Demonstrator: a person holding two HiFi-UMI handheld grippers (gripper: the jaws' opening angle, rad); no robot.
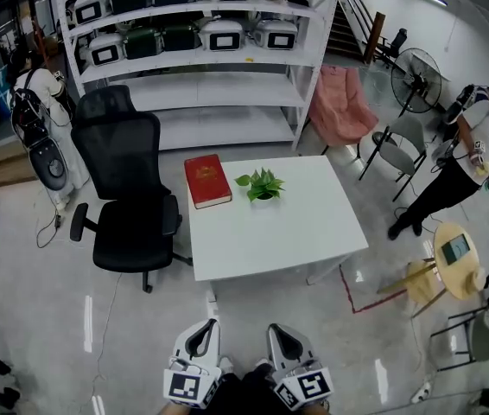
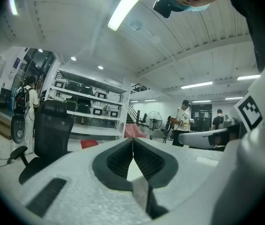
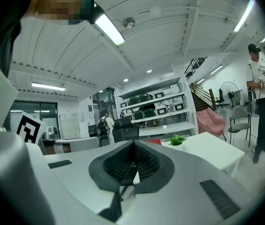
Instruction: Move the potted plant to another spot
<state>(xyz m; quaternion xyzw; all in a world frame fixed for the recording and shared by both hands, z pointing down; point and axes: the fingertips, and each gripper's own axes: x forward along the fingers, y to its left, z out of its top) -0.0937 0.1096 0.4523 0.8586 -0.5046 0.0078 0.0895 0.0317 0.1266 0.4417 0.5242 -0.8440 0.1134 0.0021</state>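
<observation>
Head view: I'm seeing the potted plant [image 1: 262, 185] sitting at the upper middle of the white table [image 1: 314, 240]. The red book [image 1: 206, 181] is lying just beside it on the left, and a black office chair [image 1: 128, 188] is crowding the table's left edge. The left gripper [image 1: 203, 331] and right gripper [image 1: 281, 334] are hanging at the bottom of the frame, well apart from the table.

Left gripper view: the jaws are pressing together, gripping nothing.

Right gripper view: the jaws are together too and empty, with the plant showing right of centre.
</observation>
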